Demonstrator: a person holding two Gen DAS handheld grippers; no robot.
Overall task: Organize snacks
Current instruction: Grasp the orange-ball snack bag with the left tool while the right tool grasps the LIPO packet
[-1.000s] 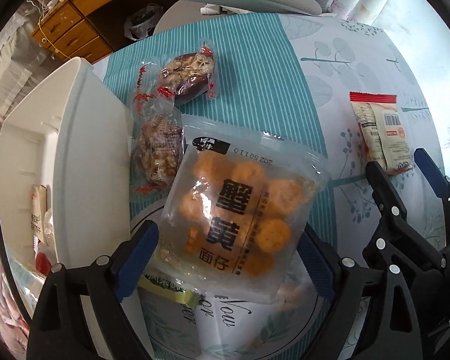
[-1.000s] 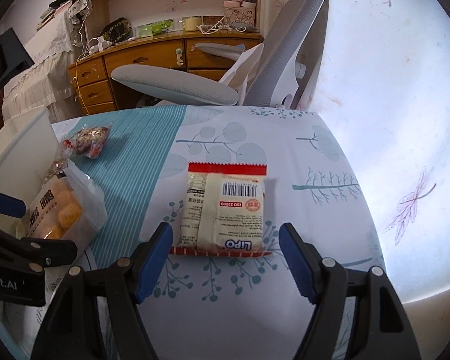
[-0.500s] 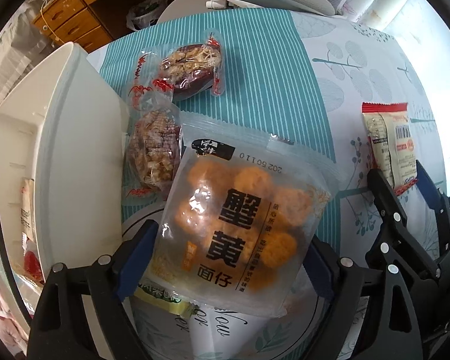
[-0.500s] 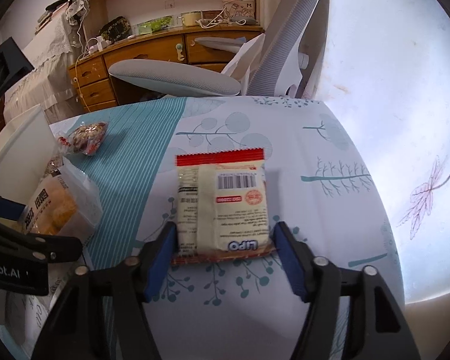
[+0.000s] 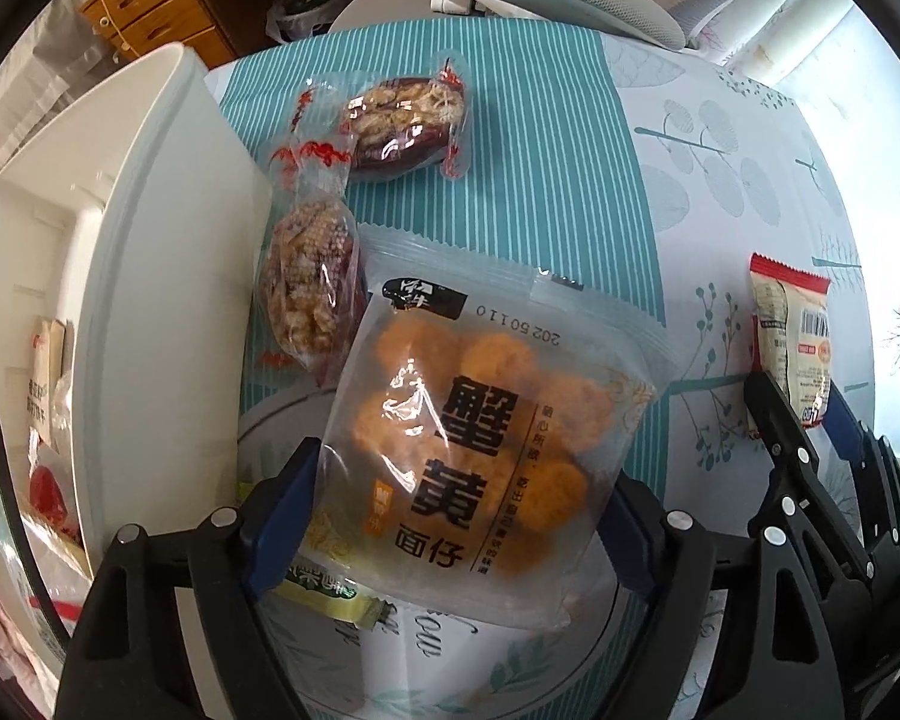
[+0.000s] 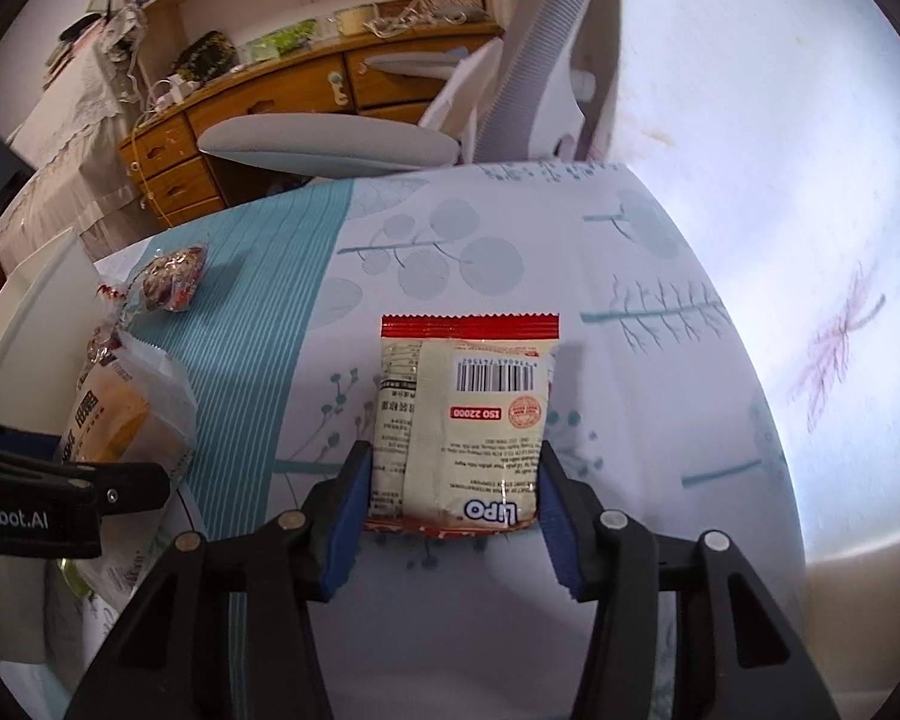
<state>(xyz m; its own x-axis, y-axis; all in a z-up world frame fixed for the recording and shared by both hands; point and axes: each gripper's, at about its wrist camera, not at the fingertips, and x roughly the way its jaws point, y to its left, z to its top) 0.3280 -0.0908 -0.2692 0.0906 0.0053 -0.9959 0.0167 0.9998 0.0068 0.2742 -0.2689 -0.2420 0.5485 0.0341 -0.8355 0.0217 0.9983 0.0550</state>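
Since a second ago both sets of jaws had been closing, each around a pack. Left gripper (image 5: 459, 525) pointed straight down over the clear bag of orange puffs (image 5: 486, 450); the left pad touched the bag's edge, the right pad was hidden behind it, so I couldn't tell if it was clamped. The bag lay on the tablecloth (image 5: 540, 180) just beside the white bin (image 5: 168, 276), overlapping a walnut-date pack (image 5: 312, 288); a second date pack (image 5: 402, 120) sat behind. Right gripper (image 6: 453, 516) had both blue pads against the sides of the red-edged cracker pack (image 6: 465, 420), gripping it near its bottom seam, pack lying flat on the cloth, barcode side up.
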